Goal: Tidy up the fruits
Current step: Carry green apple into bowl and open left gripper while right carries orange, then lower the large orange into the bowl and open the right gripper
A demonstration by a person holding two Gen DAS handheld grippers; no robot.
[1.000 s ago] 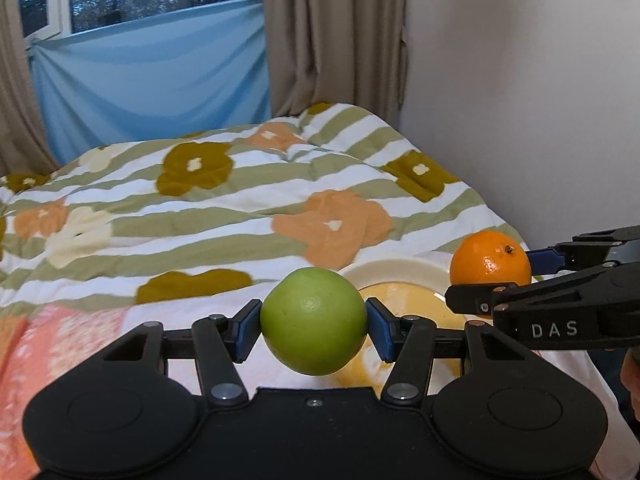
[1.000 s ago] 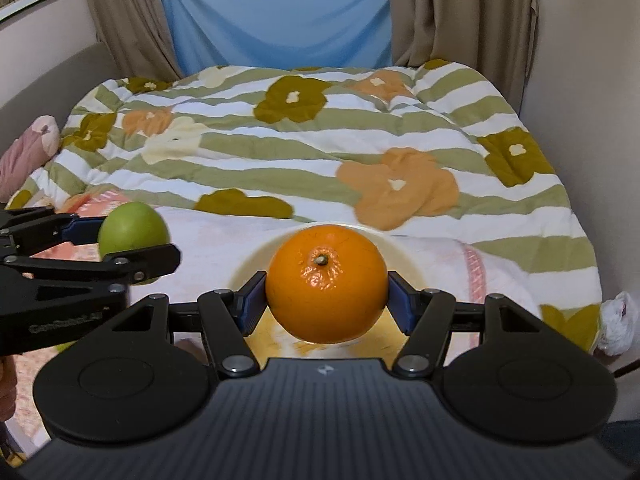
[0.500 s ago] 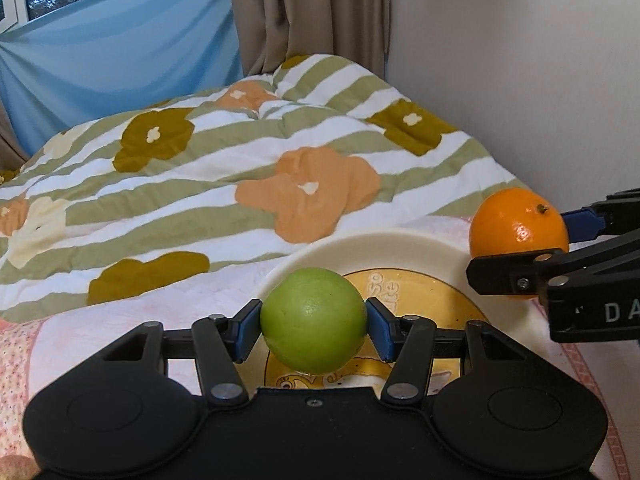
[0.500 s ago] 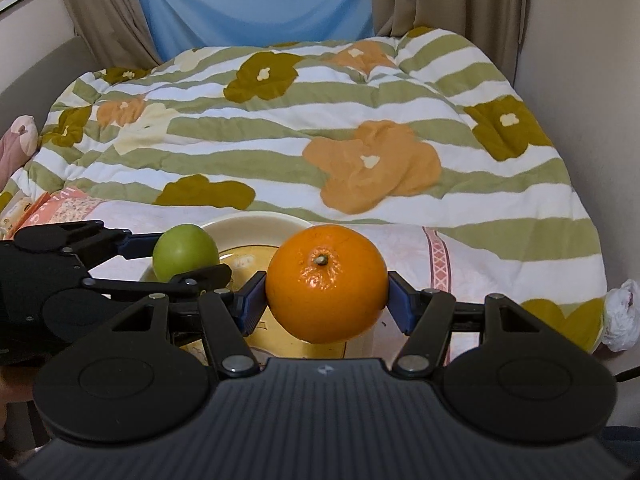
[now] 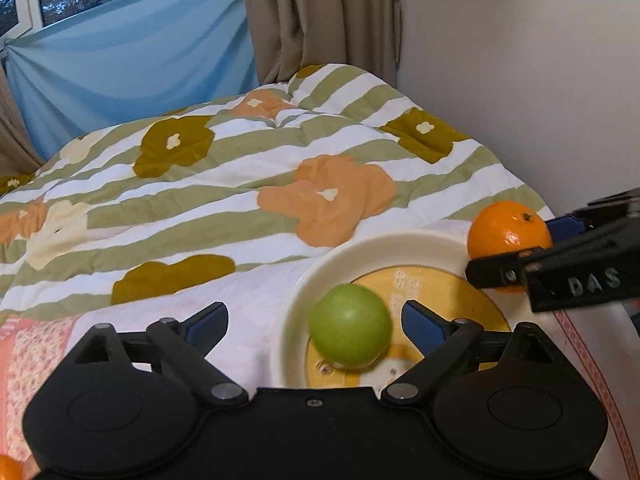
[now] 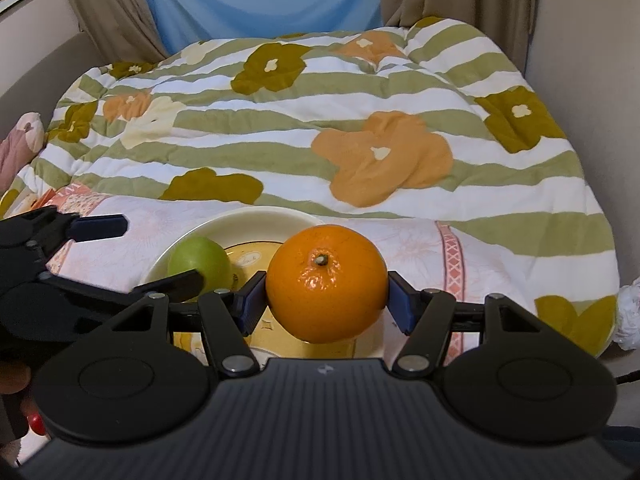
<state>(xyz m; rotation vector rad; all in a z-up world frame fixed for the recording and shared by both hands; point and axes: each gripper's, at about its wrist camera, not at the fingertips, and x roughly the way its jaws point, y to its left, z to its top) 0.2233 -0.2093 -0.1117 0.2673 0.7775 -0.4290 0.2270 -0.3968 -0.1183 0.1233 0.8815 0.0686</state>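
Observation:
A green apple (image 5: 350, 326) lies on the cream plate with a yellow centre (image 5: 360, 248), blurred. My left gripper (image 5: 316, 314) straddles it, its jaws opening, and both blue pads stand clear of the fruit. In the right wrist view the apple (image 6: 198, 260) sits on the plate's (image 6: 248, 216) left side, between the left gripper's (image 6: 158, 252) spread fingers. My right gripper (image 6: 326, 300) is shut on an orange (image 6: 326, 284), stem up, held just above the plate's right part. From the left wrist view the orange (image 5: 506, 232) hangs at the plate's far right rim in the right gripper (image 5: 520, 248).
The plate rests on a pink-patterned cloth (image 5: 248, 292) over a bed with a striped floral quilt (image 6: 320, 120). A wall (image 5: 520, 80) runs close on the right, curtains behind. Another orange fruit (image 5: 8, 468) peeks in at the lower left. A white crumpled thing (image 6: 628, 312) lies at the bed's right edge.
My left gripper has let go of the green apple, its jaws now spread wide, and the apple has dropped onto the plate. Both grippers came down closer to the plate.

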